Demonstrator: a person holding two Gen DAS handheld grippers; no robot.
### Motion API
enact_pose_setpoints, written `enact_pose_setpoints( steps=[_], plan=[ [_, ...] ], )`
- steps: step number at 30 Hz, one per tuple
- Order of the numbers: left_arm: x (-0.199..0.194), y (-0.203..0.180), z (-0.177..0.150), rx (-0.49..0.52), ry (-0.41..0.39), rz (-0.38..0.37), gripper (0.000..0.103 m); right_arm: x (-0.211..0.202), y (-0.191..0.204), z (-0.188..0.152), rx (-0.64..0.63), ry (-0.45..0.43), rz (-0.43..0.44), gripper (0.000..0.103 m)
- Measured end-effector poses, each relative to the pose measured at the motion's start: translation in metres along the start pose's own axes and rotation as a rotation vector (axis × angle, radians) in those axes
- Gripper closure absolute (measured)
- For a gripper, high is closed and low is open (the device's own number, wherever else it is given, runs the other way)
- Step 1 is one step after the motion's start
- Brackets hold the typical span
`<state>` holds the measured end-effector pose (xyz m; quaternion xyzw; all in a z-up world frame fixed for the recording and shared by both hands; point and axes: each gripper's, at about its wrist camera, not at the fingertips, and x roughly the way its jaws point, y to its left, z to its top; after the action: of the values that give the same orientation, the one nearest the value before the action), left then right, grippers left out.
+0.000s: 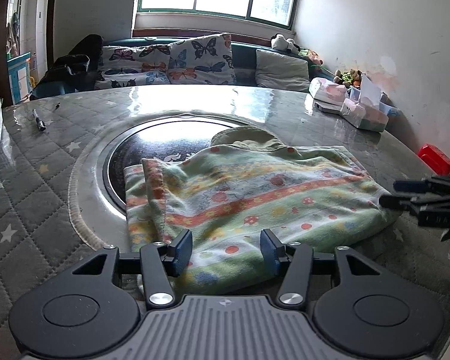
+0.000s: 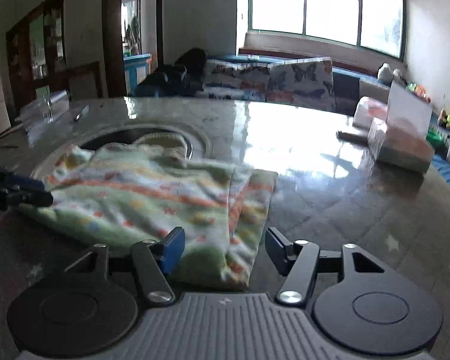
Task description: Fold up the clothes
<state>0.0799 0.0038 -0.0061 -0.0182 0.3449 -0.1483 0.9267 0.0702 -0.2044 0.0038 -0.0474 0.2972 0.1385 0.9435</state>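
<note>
Shirt between both tools

Folded shirt (image 1: 255, 198) on the desk (image 1: 45, 180); left tool (image 1: 226, 252) and right tool (image 2: 225, 250) both open over its near edge.

The right tongs (image 2: 225, 250) gape over the folded floral garment's (image 2: 153, 198) corner on the table (image 2: 330, 198).

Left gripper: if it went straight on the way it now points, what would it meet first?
Most likely the flowered garment: the open left gripper already has its near hem between the fingers, though how high it hovers above the cloth is unclear.
</note>
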Motion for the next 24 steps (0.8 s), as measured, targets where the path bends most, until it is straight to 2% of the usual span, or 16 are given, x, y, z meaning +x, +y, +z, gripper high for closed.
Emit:
enact_pose_setpoints(
  steps=[3, 5, 8, 13, 18, 22, 24],
  plan=[
    [0.0, 0.0, 0.0, -0.002, 0.001, 0.003, 0.049, 0.007, 0.003, 0.006, 0.009, -0.012, 0.04, 0.056],
    [0.0, 0.001, 0.0, -0.003, 0.002, 0.005, 0.049, 0.014, 0.003, 0.004, 0.012, 0.004, 0.052, 0.071],
    [0.0, 0.003, -0.001, -0.007, 0.002, 0.004, 0.049, 0.021, -0.002, -0.002, 0.022, 0.029, 0.031, 0.072],
    [-0.002, 0.006, 0.002, -0.005, 0.005, 0.001, 0.048, 0.015, -0.01, -0.001, 0.046, 0.023, 0.012, 0.073],
    [-0.001, 0.013, 0.01, -0.026, 0.007, 0.022, 0.048, 0.019, -0.002, 0.017, 0.03, -0.009, 0.063, 0.07],
    [0.007, 0.019, 0.021, -0.044, 0.01, 0.034, 0.048, 0.038, 0.004, 0.031, 0.033, 0.001, 0.111, 0.059],
    [0.012, 0.022, 0.026, -0.051, 0.011, 0.037, 0.048, 0.05, 0.006, 0.035, 0.039, 0.019, 0.121, 0.058]
  ],
)
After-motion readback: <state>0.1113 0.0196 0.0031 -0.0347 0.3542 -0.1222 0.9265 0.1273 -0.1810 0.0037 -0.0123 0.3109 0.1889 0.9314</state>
